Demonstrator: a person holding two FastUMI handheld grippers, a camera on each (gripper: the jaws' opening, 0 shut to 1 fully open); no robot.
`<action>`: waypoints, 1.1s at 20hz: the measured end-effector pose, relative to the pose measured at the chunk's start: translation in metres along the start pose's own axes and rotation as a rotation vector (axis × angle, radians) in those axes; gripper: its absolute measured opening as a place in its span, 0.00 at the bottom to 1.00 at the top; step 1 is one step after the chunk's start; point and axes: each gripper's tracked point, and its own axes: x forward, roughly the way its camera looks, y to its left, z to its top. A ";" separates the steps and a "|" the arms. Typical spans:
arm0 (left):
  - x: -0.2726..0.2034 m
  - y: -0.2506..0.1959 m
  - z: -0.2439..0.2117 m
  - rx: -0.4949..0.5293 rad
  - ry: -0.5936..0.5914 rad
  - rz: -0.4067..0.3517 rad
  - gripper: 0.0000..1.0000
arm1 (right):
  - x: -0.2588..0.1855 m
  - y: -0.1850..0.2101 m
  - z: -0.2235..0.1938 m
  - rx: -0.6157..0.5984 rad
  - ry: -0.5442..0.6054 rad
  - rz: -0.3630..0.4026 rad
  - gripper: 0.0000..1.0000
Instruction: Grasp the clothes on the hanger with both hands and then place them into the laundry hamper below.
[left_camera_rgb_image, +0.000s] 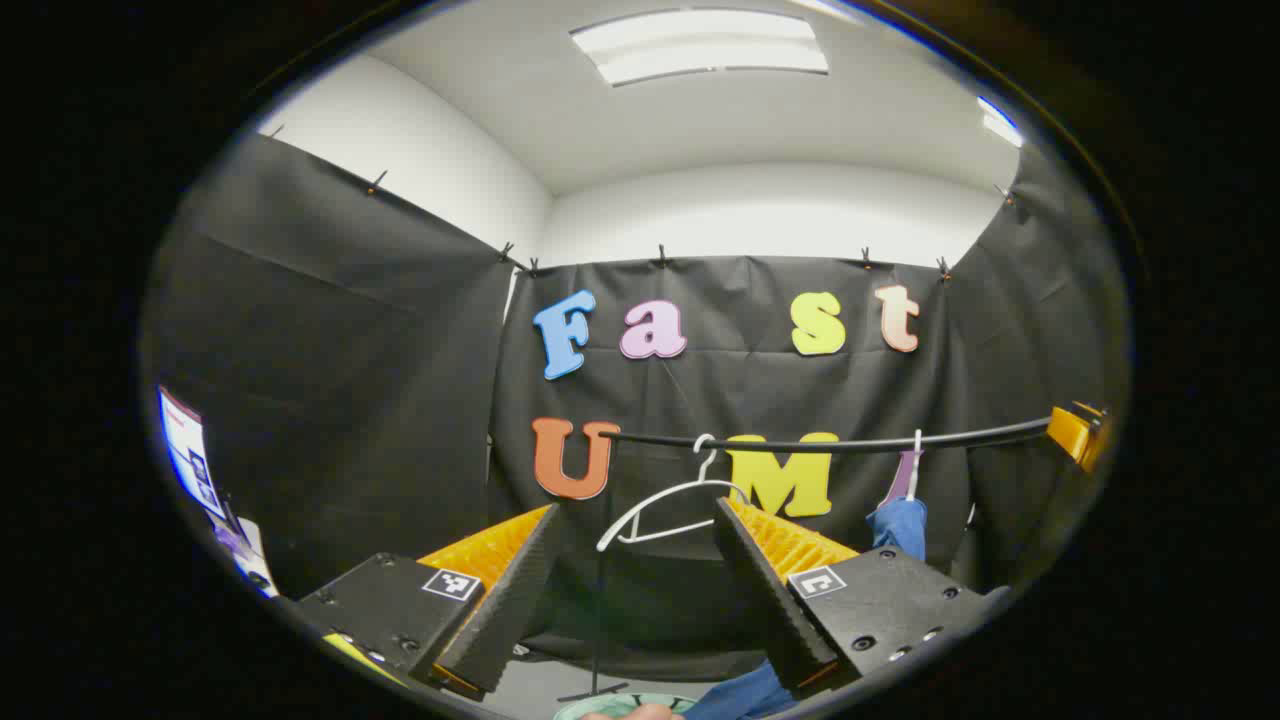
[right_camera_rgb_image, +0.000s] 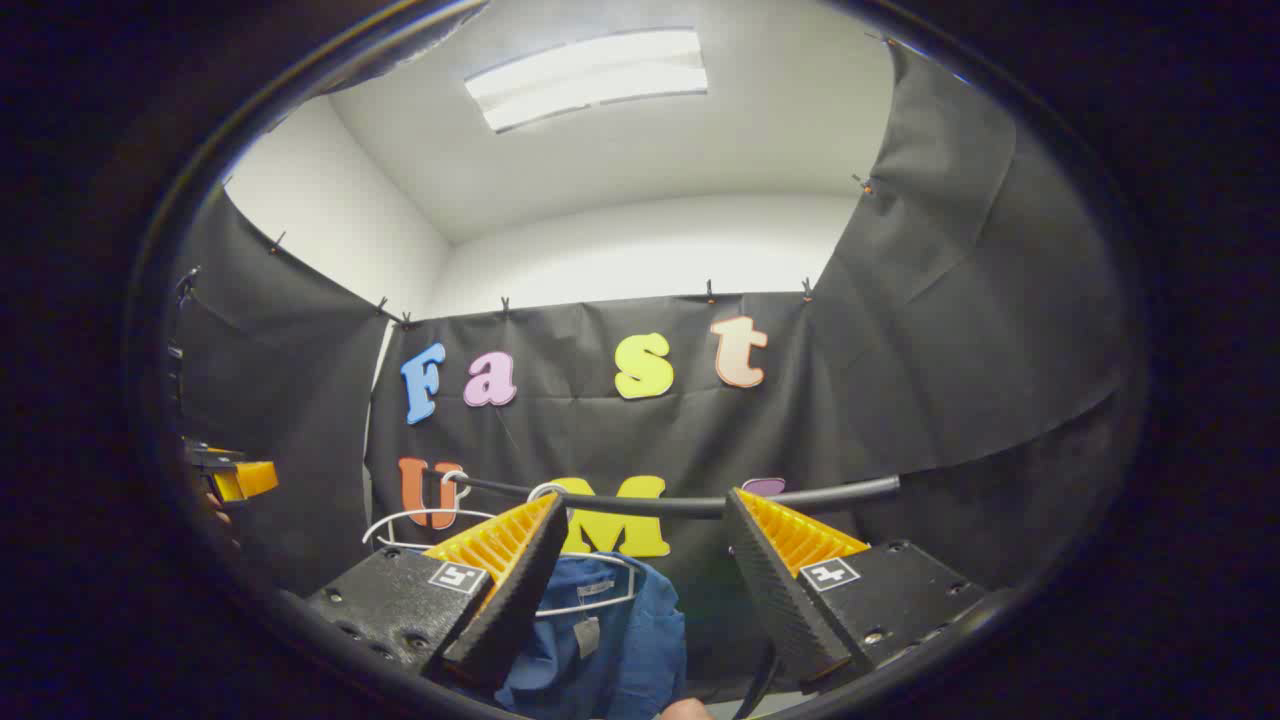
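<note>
Rail (right_camera_rgb_image: 690, 503): black bar running crosswise ahead of both tools
Blue garment (right_camera_rgb_image: 600, 640): on a white hanger (right_camera_rgb_image: 590, 600), low and just ahead of the right tool (right_camera_rgb_image: 630, 590), nearer it
Right tool: spread open, gripping nothing
Left tool (left_camera_rgb_image: 635, 585): spread open, facing an empty hanger (left_camera_rgb_image: 660, 505); blue garment off to its right

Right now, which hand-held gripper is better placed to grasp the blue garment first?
Right. The right hand-held gripper is open with the blue cloth garment between its fingers; the left hand-held gripper faces an empty white wire hanger.
</note>
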 end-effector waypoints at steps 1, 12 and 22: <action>0.000 -0.006 -0.002 -0.005 0.008 0.001 1.00 | 0.002 -0.002 -0.002 0.001 0.000 0.012 0.98; 0.019 -0.028 -0.015 0.042 0.053 -0.131 1.00 | 0.012 0.013 -0.016 -0.027 0.018 -0.018 0.96; 0.005 -0.111 -0.021 -0.038 0.073 -0.383 0.94 | 0.014 0.013 -0.044 -0.014 0.074 -0.104 0.99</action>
